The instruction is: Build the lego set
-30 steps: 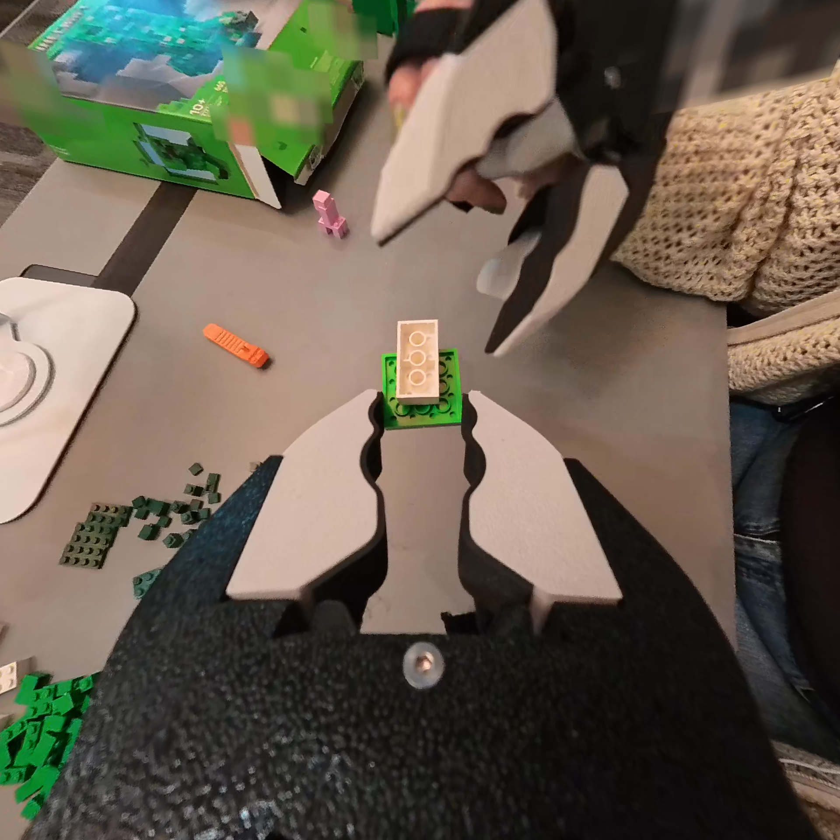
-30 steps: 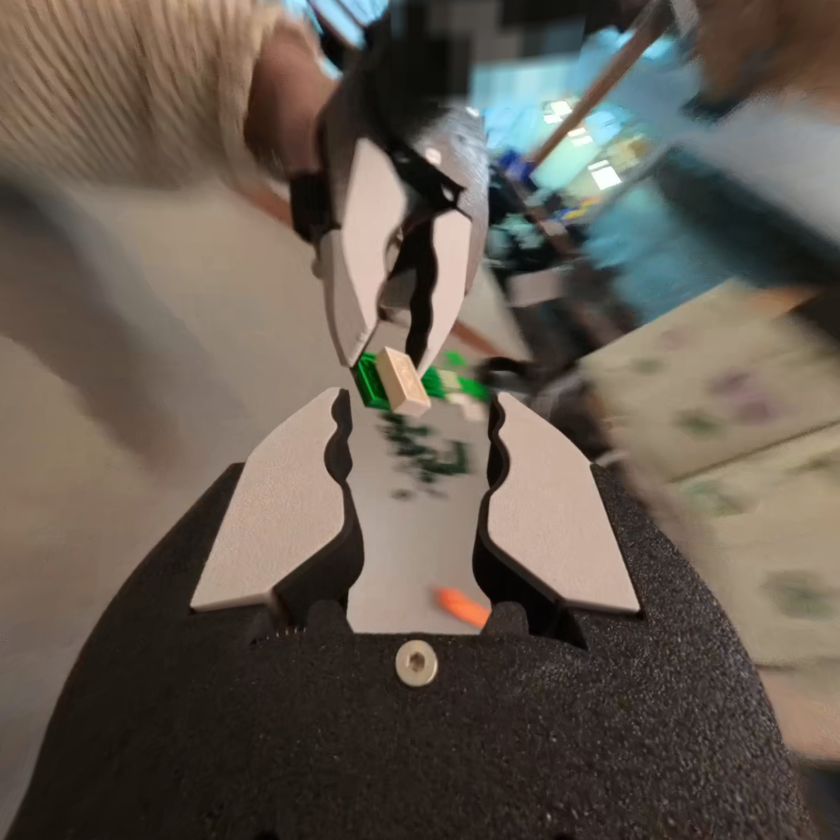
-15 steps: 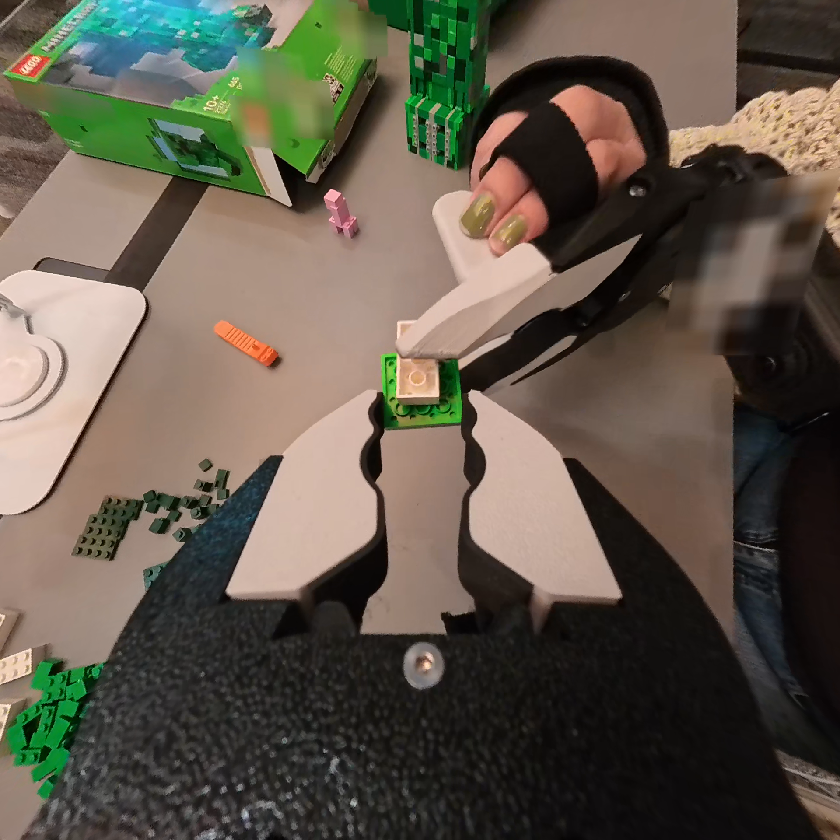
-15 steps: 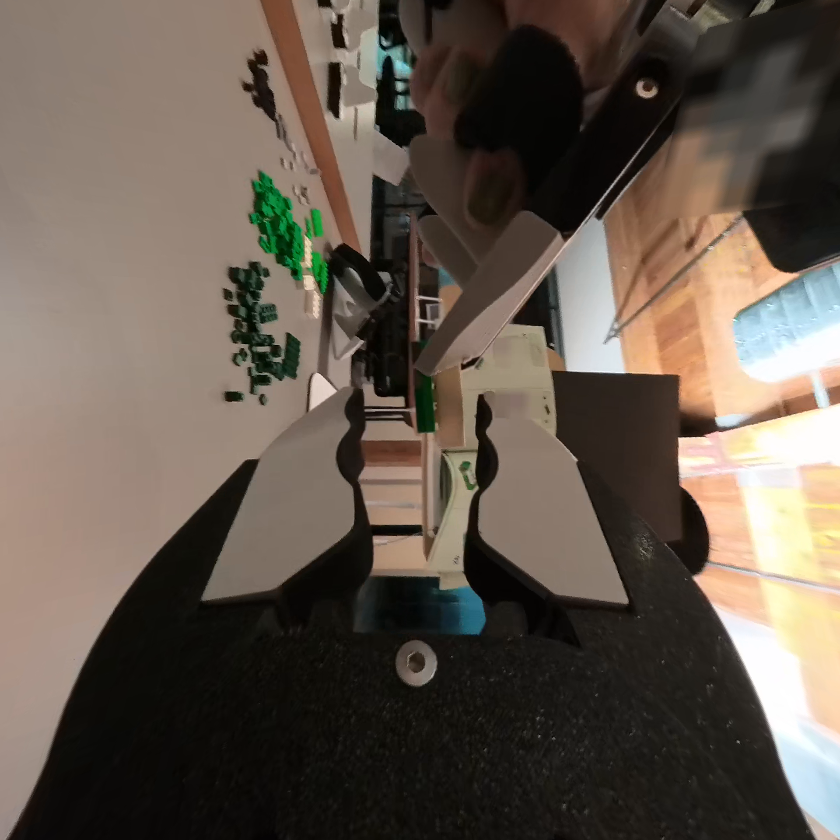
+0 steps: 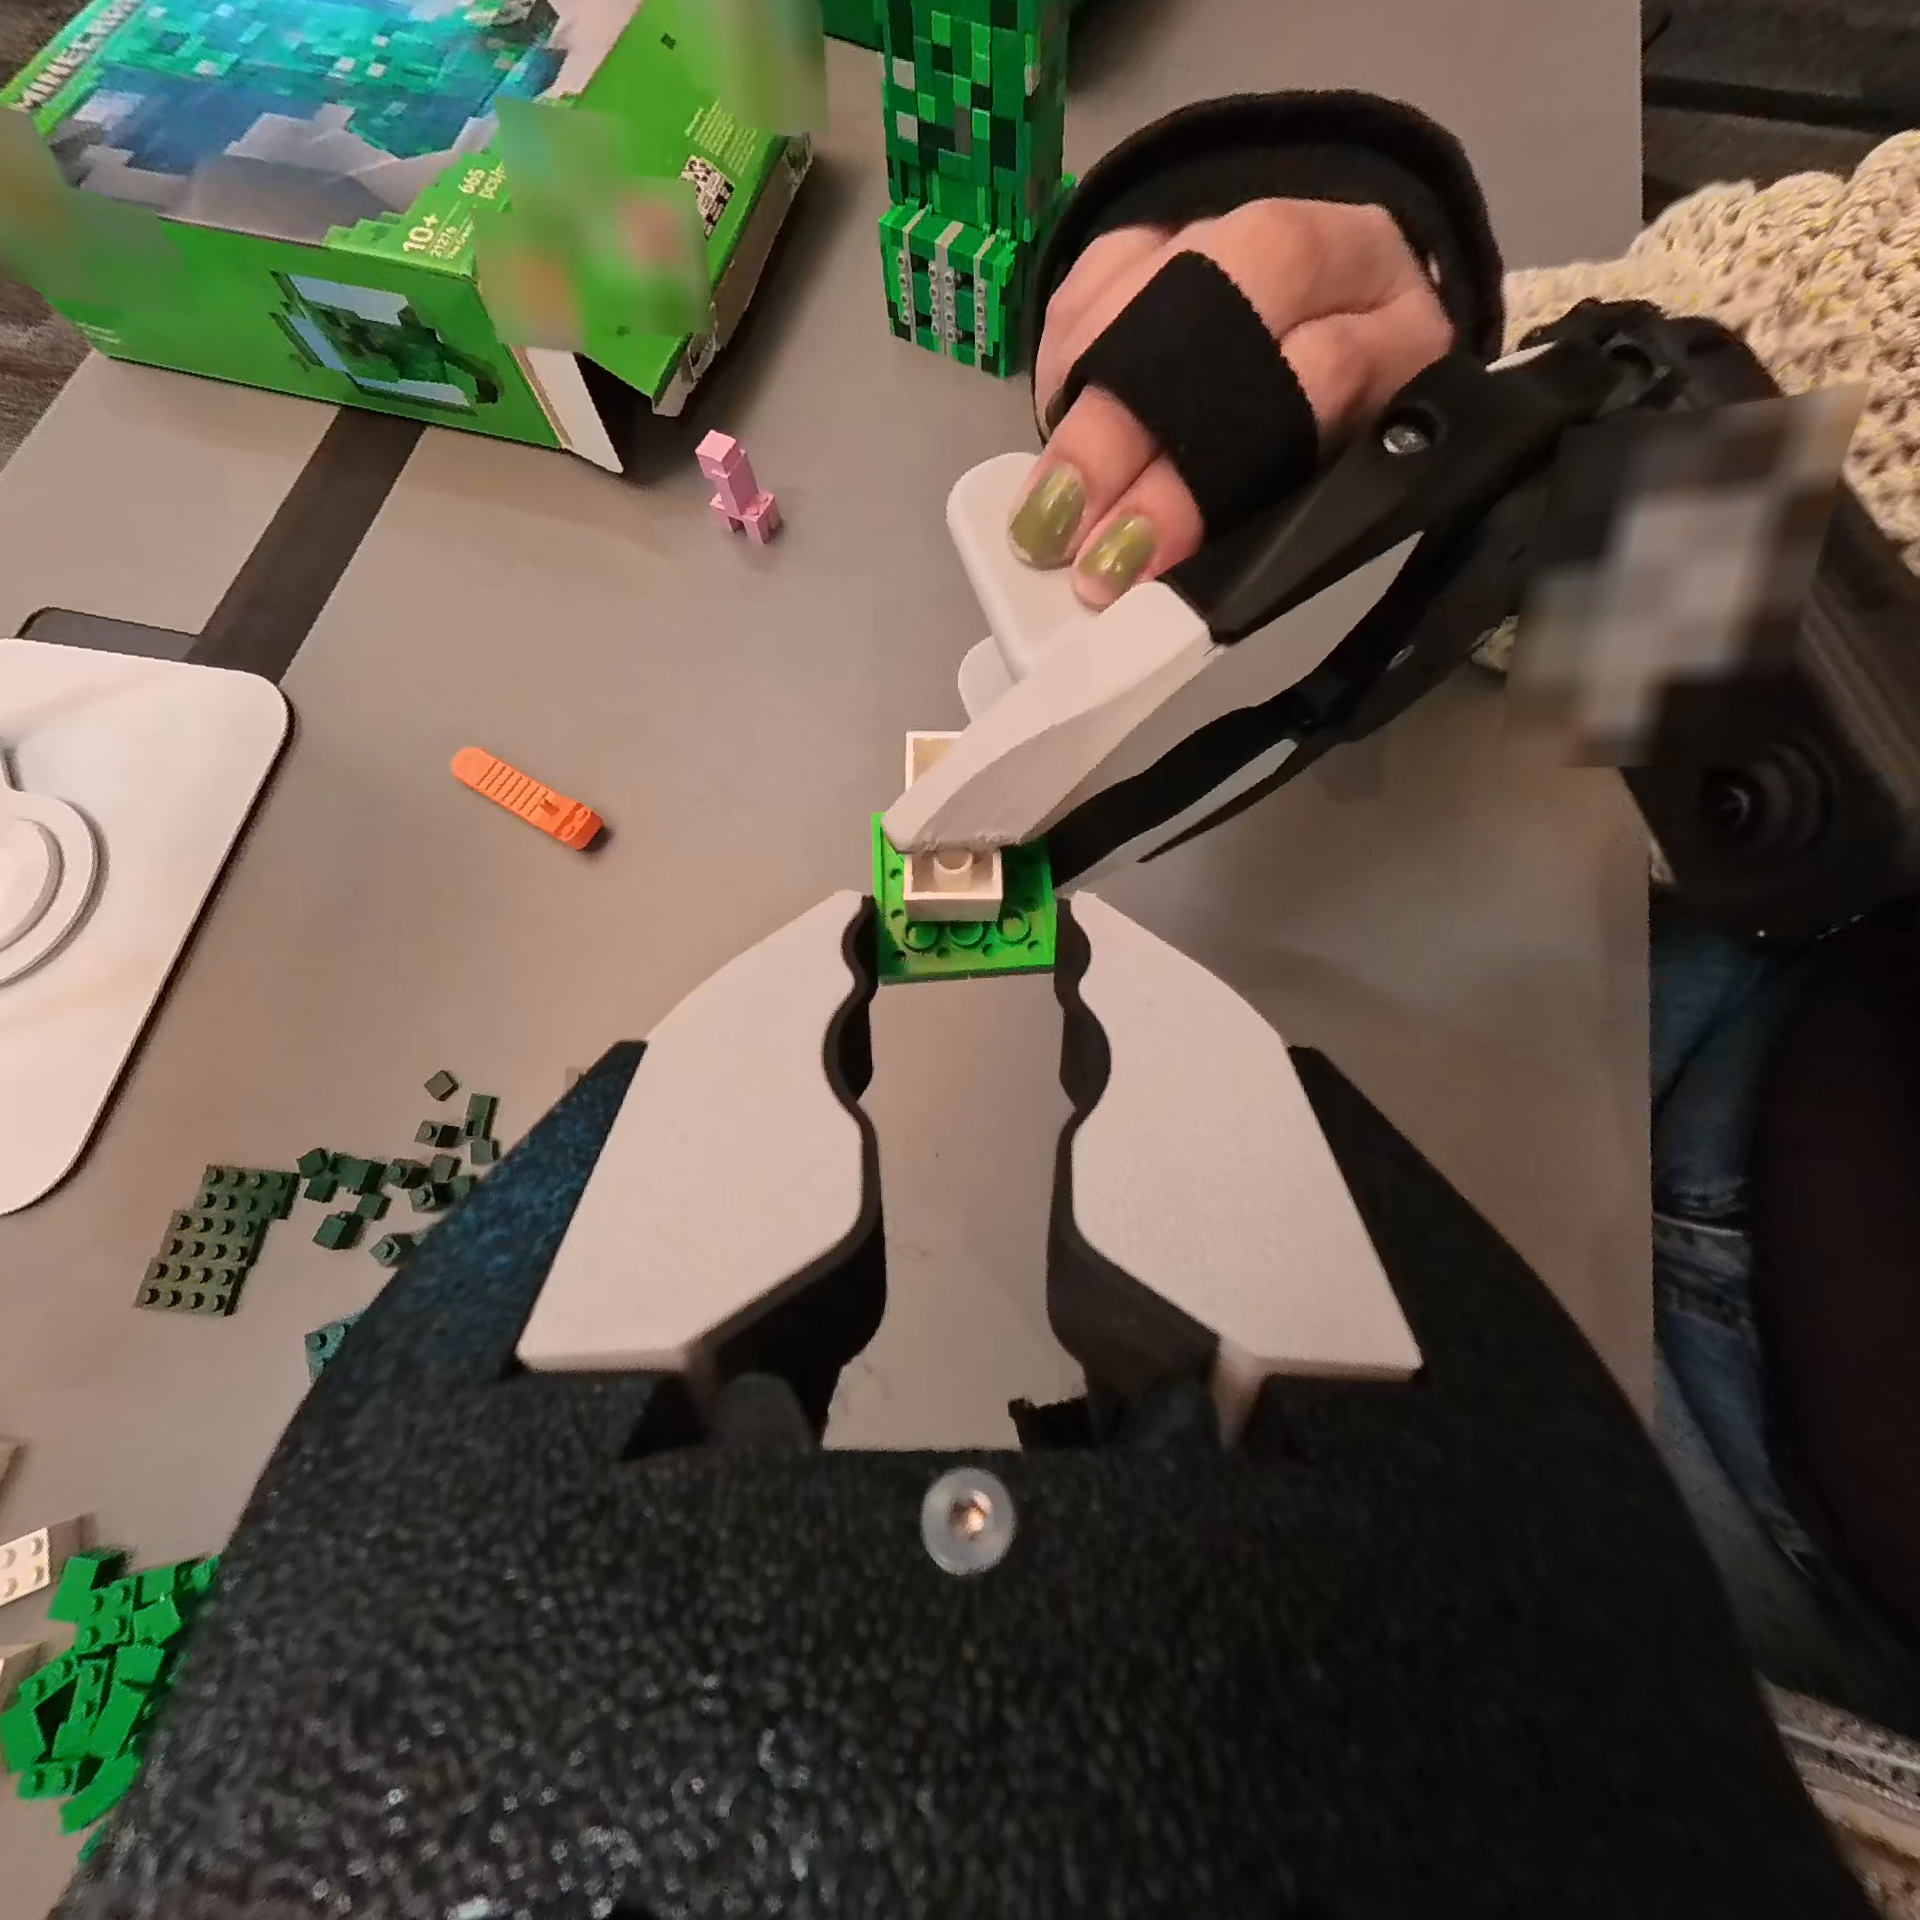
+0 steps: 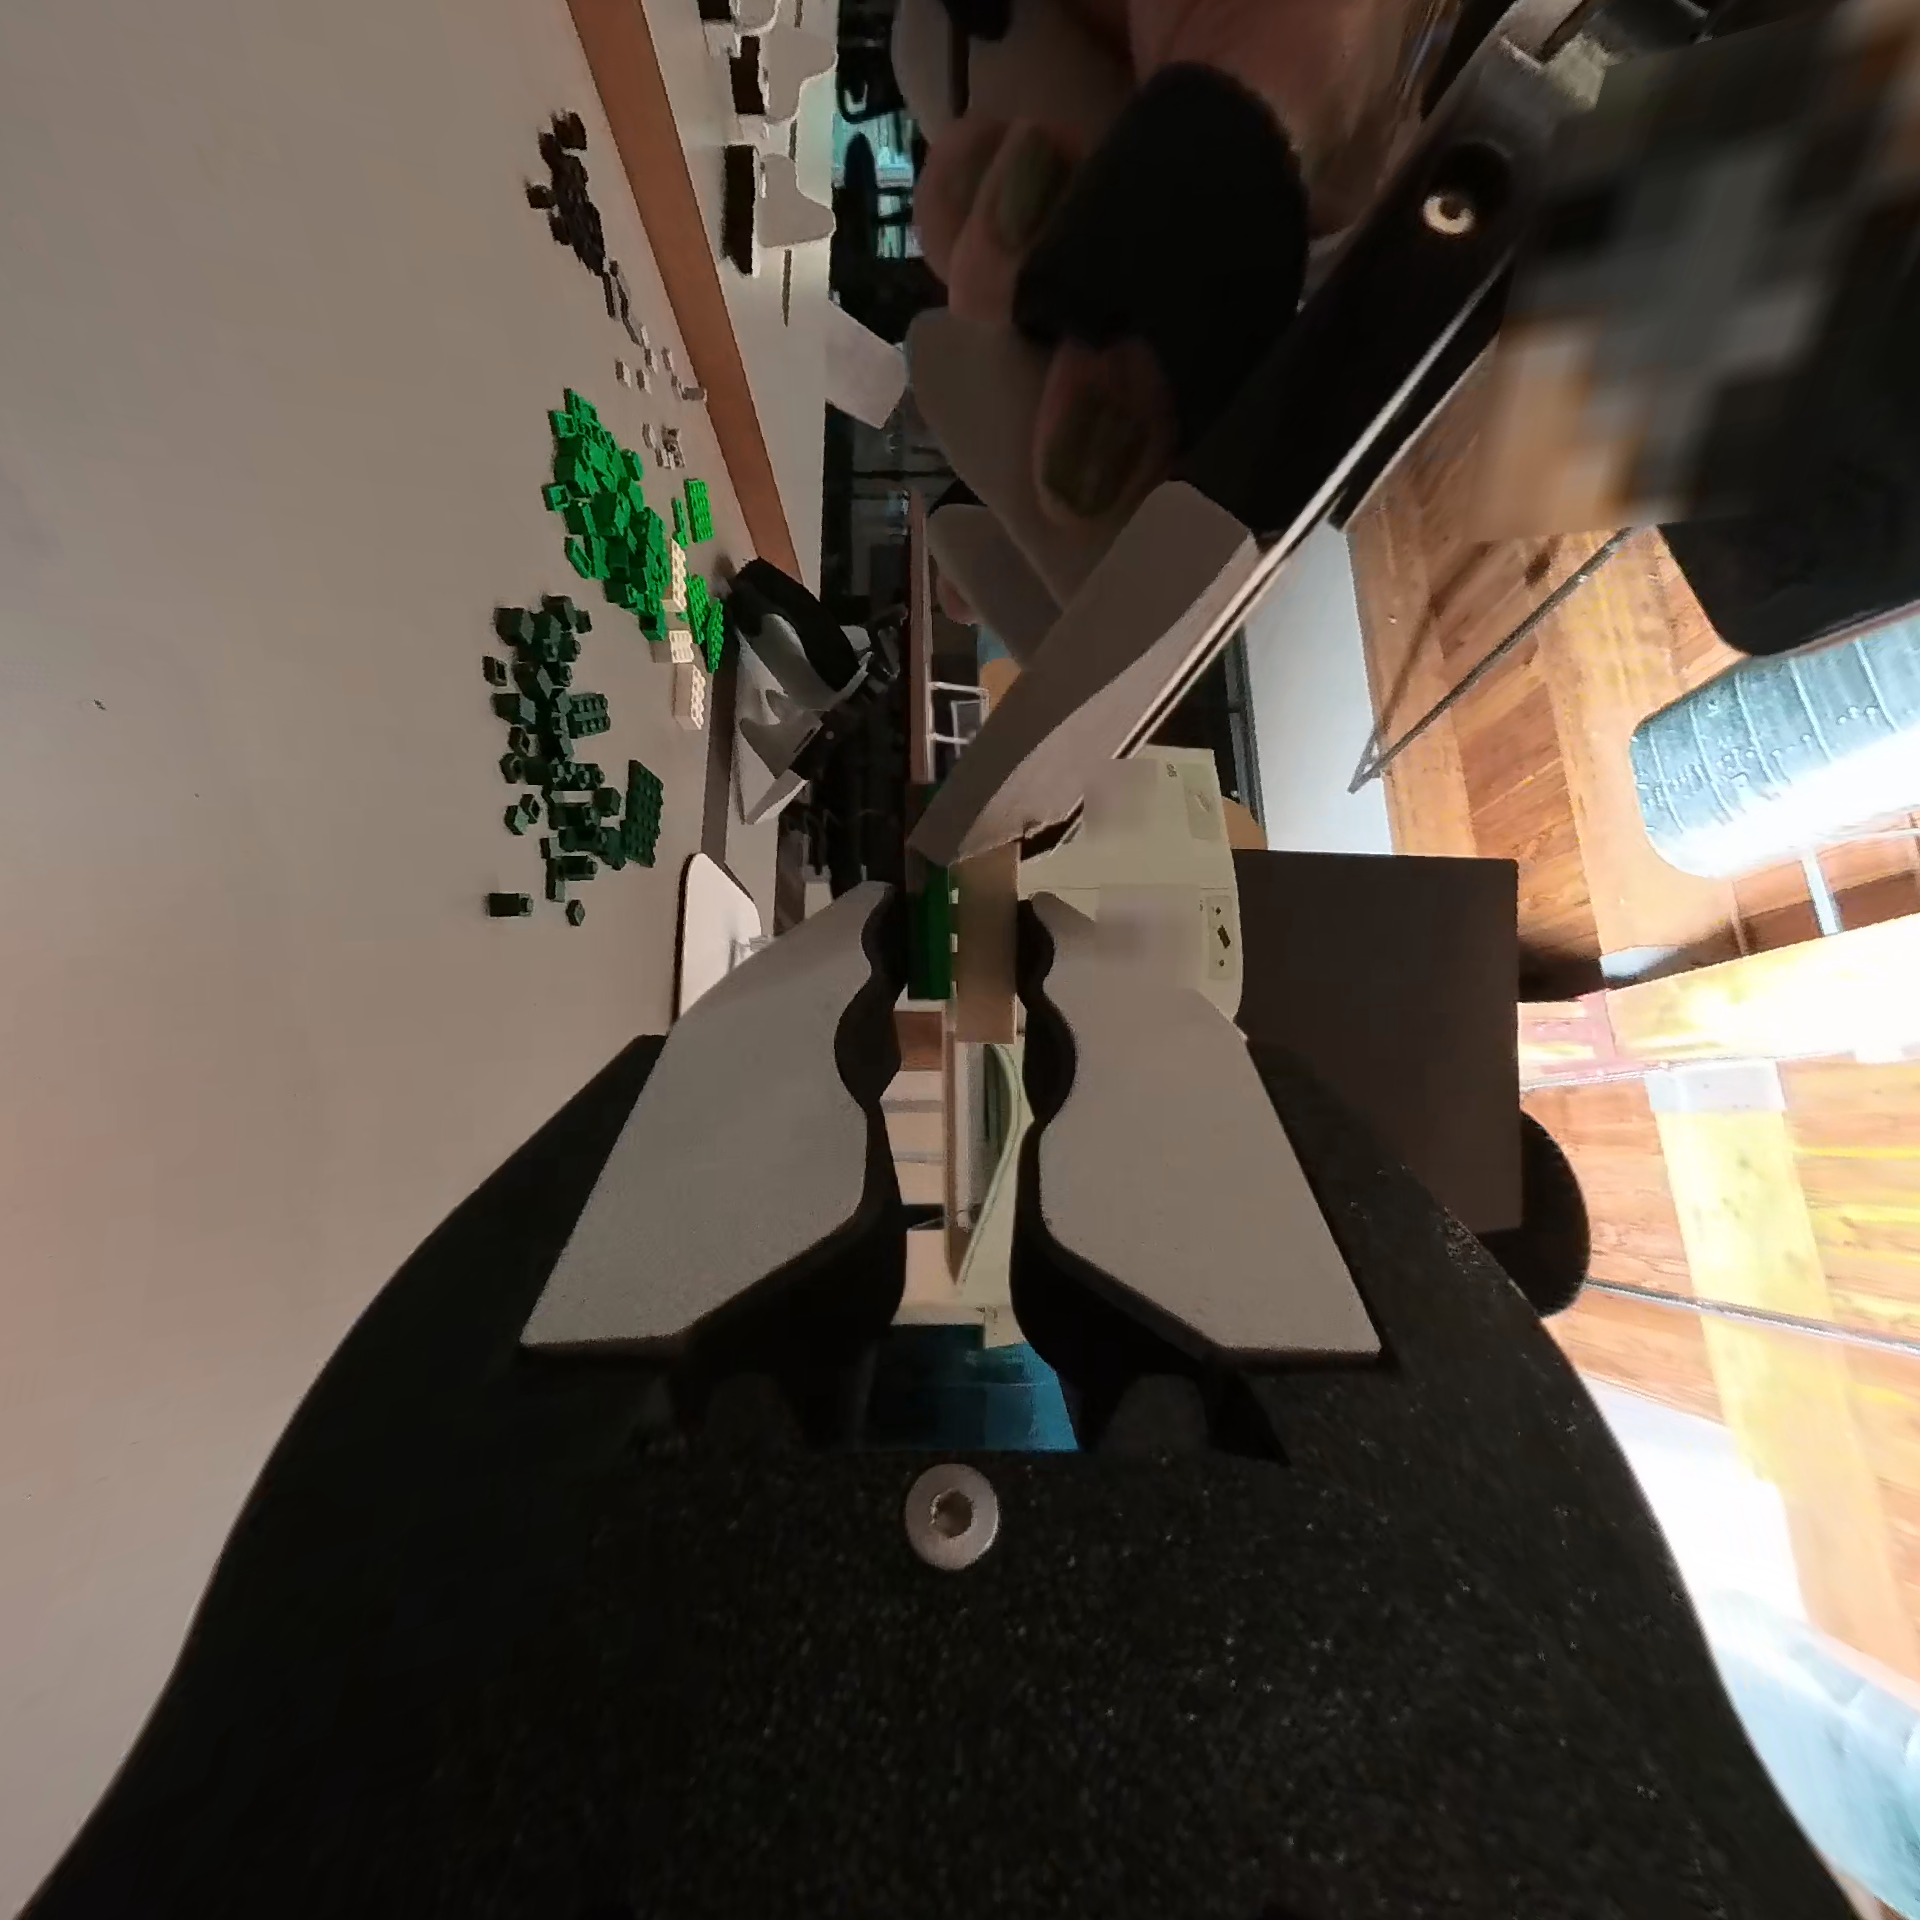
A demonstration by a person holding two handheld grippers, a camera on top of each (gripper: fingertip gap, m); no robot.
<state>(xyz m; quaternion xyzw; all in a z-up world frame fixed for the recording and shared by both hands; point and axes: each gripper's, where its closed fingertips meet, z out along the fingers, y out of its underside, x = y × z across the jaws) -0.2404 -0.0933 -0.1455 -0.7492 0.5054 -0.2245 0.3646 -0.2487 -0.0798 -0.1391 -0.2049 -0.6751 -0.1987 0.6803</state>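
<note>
Between left claw (image 5: 961,925) tips: plate (image 5: 966,940) (green)

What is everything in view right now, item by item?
green plate: one, bright green, between the left gripper's fingertips
white brick: one, white, on the green plate
brick separator: one, orange, table left of centre
small figure: one, pink, near the box
box: one, green, far left
built model: one, mixed greens, far centre
loose pieces: pile, dark green, near left
loose pile: bright green, bottom left
table: grey
left gripper: holding the plate
right gripper: clamping brick onto plate
hand: on right gripper
</note>
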